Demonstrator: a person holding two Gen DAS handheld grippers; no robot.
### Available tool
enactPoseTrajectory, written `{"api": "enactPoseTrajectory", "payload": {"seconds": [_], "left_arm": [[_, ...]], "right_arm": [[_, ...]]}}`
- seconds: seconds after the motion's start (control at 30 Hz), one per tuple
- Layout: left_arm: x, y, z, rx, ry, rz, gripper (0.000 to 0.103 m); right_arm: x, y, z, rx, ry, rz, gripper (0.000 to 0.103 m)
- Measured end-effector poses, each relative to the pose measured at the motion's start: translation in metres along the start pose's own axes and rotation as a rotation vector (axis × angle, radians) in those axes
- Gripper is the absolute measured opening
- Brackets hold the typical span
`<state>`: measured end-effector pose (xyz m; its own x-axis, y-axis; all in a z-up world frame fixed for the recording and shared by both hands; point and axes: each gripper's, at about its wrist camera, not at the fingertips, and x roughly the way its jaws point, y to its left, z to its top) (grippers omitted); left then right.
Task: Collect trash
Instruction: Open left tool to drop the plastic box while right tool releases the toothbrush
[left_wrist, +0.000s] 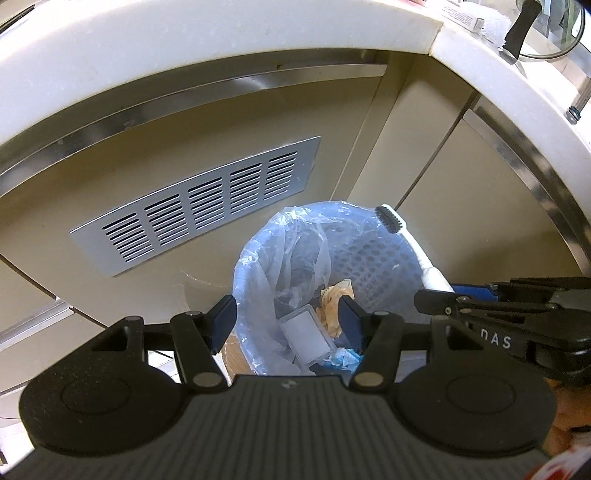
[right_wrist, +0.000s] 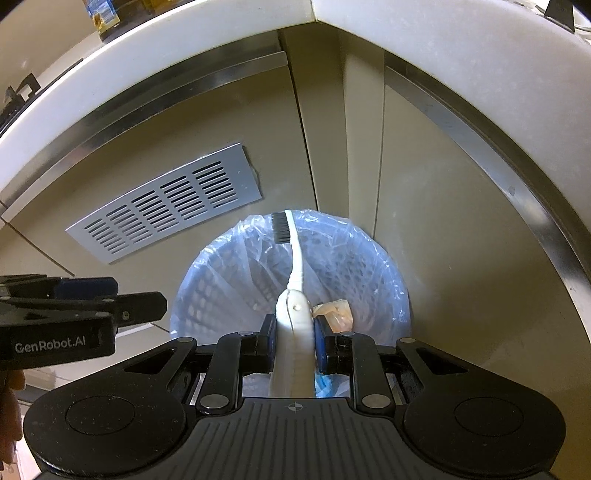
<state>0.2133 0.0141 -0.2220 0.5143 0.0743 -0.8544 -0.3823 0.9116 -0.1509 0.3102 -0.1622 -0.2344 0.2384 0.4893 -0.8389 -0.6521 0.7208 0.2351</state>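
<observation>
So the right gripper was clamped on the thick white handle of a toothbrush, one blue pad on each side of the grip. The brush stuck straight out ahead of the gripper, neck curving up a bit, with the black bristle head out at the far end over the back rim of the trash bin. Basically the whole toothbrush hung above the bin's opening, not inside it.

The bin was a blue mesh basket lined with a thin clear bag, sitting on the floor in the corner under the white surface, right next to a metal vent grille on the cabinet front.

The left gripper was held wide and had nothing in it, hovering over the near edge of the bin. Between its fingers you could see stuff already in there: a small clear plastic box, a crumpled tan wrapper and some blue scrap at the bottom.

From the left wrist view the toothbrush came in from the right side, bristles near the bin's far rim.
</observation>
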Motion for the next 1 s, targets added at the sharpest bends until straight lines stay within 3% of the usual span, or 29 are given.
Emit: {"api": "enactPoseTrajectory", "payload": {"seconds": [0.3,0.37,0.4,0.43,0.67,1.0], "left_arm": [[-0.002,0.002,-0.002,-0.002,-0.001,0.017,0.057],[-0.002,0.002,-0.003,0.001,-0.001,0.021,0.057],[-0.003,0.002,-0.004,0.0,0.0,0.022,0.057],[-0.003,0.003,-0.004,0.0,-0.001,0.022,0.057],[-0.013,0.005,-0.006,-0.005,-0.013,0.019,0.057],[-0.062,0.002,0.008,0.017,-0.075,-0.007,0.057]], "right_arm": [[0.009,0.001,0.004,0.029,-0.018,0.045,0.023],[0.009,0.0,0.003,0.036,-0.027,0.039,0.039],[0.008,-0.001,0.002,0.041,-0.034,0.037,0.055],[0.007,-0.001,0.001,0.046,-0.038,0.039,0.06],[-0.009,0.0,-0.005,0.051,-0.026,0.032,0.06],[-0.063,0.015,-0.002,0.044,-0.077,0.0,0.06]]}}
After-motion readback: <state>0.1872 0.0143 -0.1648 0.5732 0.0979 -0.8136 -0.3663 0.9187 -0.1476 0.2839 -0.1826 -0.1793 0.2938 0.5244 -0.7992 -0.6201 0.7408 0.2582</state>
